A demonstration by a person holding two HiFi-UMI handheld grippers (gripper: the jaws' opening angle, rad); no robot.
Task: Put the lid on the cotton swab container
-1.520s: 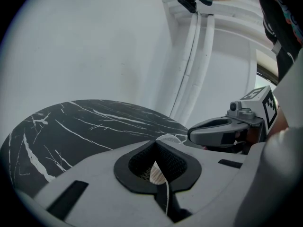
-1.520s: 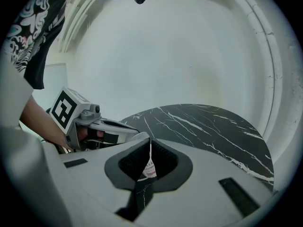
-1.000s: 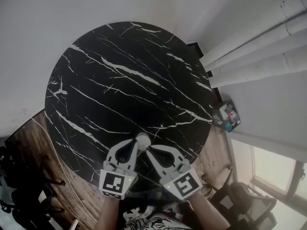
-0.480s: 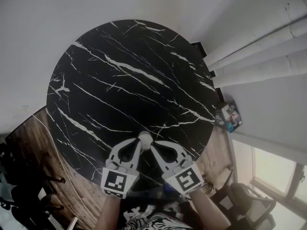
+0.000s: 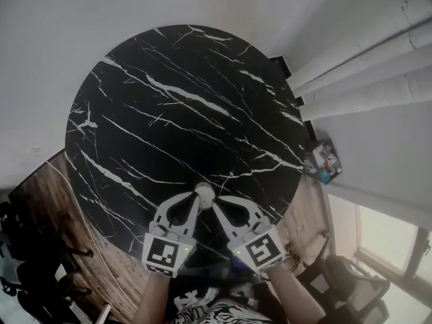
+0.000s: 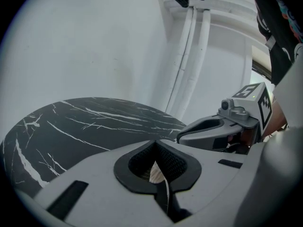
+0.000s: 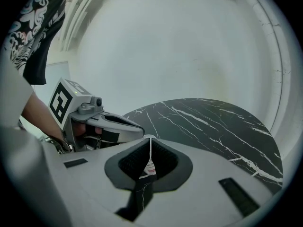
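Observation:
A small white round cotton swab container (image 5: 203, 192) stands near the front edge of the black marble table (image 5: 169, 100). My left gripper (image 5: 196, 198) and right gripper (image 5: 213, 203) meet at it, one on each side, both with jaws together. In the left gripper view the shut jaws (image 6: 155, 142) leave a hole where a whitish ribbed surface (image 6: 154, 172) shows. In the right gripper view the shut jaws (image 7: 150, 139) frame a white label with red print (image 7: 147, 167). Whether a separate lid sits on the container is hidden by the fingertips.
The table's front rim lies just below the grippers, over a wooden floor (image 5: 61, 201). White pipes (image 5: 364, 66) run along the wall at the right. A small colourful box (image 5: 322, 160) lies on the floor beside the table. A dark chair (image 5: 351, 282) is at the bottom right.
Almost nothing differs. Both grippers stay together at the white container, and the head view has drifted slightly.

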